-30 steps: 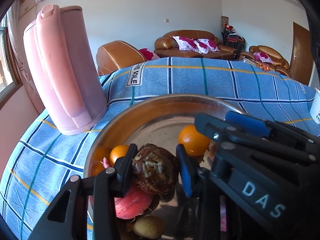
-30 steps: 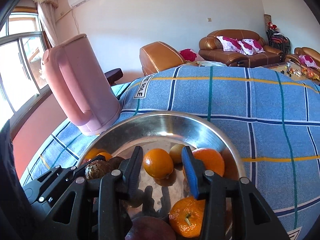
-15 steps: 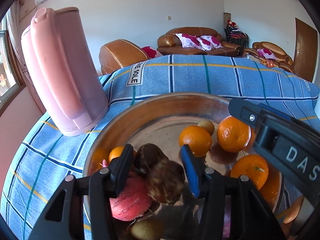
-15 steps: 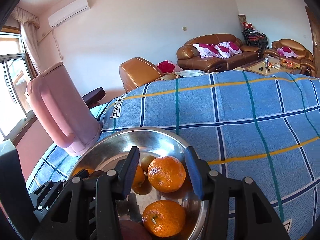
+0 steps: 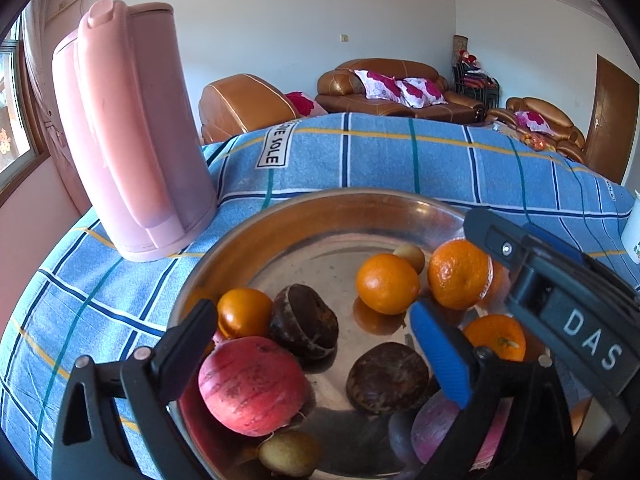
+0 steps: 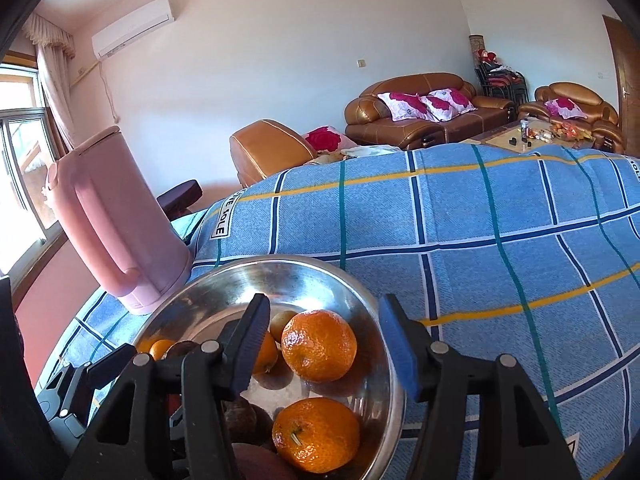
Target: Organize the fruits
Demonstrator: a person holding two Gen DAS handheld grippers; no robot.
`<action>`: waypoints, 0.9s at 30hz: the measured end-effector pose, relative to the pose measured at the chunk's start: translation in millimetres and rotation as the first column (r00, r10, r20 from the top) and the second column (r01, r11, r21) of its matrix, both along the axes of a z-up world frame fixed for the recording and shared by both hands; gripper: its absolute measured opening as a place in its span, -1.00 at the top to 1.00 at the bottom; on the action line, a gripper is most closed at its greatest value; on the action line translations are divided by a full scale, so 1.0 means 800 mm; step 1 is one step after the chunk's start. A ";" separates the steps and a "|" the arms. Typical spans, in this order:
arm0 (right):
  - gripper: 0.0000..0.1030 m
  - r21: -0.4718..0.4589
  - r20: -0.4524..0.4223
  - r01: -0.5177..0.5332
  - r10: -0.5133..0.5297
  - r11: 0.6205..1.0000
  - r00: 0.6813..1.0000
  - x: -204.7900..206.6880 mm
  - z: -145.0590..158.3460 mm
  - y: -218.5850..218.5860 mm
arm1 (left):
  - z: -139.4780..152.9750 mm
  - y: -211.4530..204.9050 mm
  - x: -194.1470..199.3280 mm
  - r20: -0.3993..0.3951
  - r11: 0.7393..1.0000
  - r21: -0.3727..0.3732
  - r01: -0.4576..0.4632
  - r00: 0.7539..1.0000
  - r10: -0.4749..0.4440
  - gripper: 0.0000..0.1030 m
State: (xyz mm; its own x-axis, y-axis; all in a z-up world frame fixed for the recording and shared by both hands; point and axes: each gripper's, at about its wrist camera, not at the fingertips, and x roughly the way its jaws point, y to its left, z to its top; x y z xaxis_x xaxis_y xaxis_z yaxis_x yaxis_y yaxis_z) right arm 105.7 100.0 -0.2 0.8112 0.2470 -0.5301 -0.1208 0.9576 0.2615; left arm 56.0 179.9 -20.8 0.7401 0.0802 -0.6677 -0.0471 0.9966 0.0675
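A steel bowl (image 5: 320, 196) (image 6: 280, 260) holds several fruits. In the left wrist view I see a red fruit (image 5: 252, 384), two brown fruits (image 5: 386, 378) (image 5: 304, 322), several oranges (image 5: 386, 284) and a small greenish fruit (image 5: 290, 452). My left gripper (image 5: 316, 344) hangs over the bowl, its jaws opening wide; the fruits lie loose below them and nothing is gripped. My right gripper (image 6: 324, 344) is over the bowl's right side with its jaws opening. An orange (image 6: 319, 346) lies in the bowl between its pads, untouched. A second orange (image 6: 316, 434) lies nearer.
A tall pink kettle (image 5: 132, 140) (image 6: 116, 220) stands just left of the bowl on the blue checked cloth (image 6: 480, 240). The right gripper's body (image 5: 560, 300) reaches over the bowl's right rim. A white cup (image 5: 634, 236) shows at the far right edge.
The left jaws went from shut on a brown fruit to wide open, and the fruit dropped into the bowl. The right jaws widened around the orange and drew back to the right.
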 end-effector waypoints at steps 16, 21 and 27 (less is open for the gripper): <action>-0.47 -0.153 0.314 0.212 -0.156 0.965 0.936 -0.057 0.030 -0.004 | 0.032 0.018 -0.053 0.254 0.993 0.033 -0.110 0.962 0.098 -1.00; -0.48 -0.166 0.339 0.212 -0.146 0.963 0.930 -0.080 0.032 -0.004 | 0.034 0.013 -0.069 0.290 0.995 0.051 -0.089 0.954 0.071 -1.00; -0.52 -0.164 0.337 0.200 -0.135 0.966 0.932 -0.103 0.032 -0.010 | 0.038 0.012 -0.085 0.323 0.996 0.045 -0.083 0.944 0.064 -1.00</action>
State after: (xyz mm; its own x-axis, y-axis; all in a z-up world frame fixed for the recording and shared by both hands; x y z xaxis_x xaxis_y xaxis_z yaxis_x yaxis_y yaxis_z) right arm 23.1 91.6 25.7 0.9659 0.0120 -0.2588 -0.0005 0.9990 0.0444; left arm -11.7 189.3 9.2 0.9050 0.1733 -0.3886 -0.1485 0.9845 0.0932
